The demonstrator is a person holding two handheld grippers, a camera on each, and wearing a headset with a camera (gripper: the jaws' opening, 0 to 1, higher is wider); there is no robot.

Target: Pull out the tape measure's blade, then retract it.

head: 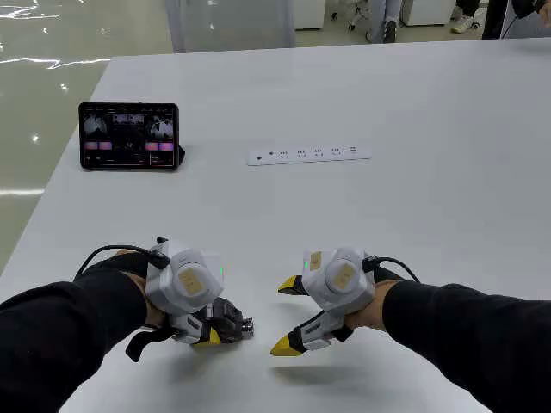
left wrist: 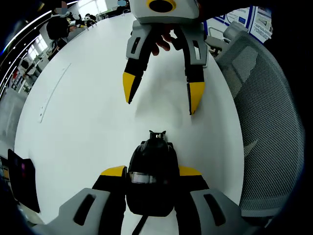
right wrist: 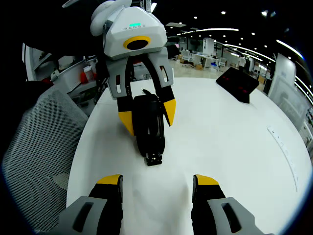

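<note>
The left gripper [head: 219,329] is clenched on a black tape measure [head: 232,324], its two yellow-tipped jaws pressing the case from either side. In the left gripper view the case [left wrist: 152,159] sits squarely between those jaws, with the blade's end hook [left wrist: 157,133] at the case mouth pointing away from the camera. The tape measure is low over the near edge of the white table [head: 430,172]; whether it rests on the surface or hangs just above it cannot be told. The right gripper [head: 286,316] is just beside it and faces it, its jaws spread wide with nothing between them and touching nothing. Its own view shows bare tabletop in the gap [right wrist: 157,181] and, beyond, the left gripper [right wrist: 147,117] with the tape measure [right wrist: 150,132] nose-first toward the camera. In the head view the gripper body and the person's dark sleeve cover most of the case, so only its front end shows there. A tablet [head: 129,135] stands at the far left of the table and a white power strip [head: 310,155] lies near the middle. The text on the case's small label is too blurred to read.
</note>
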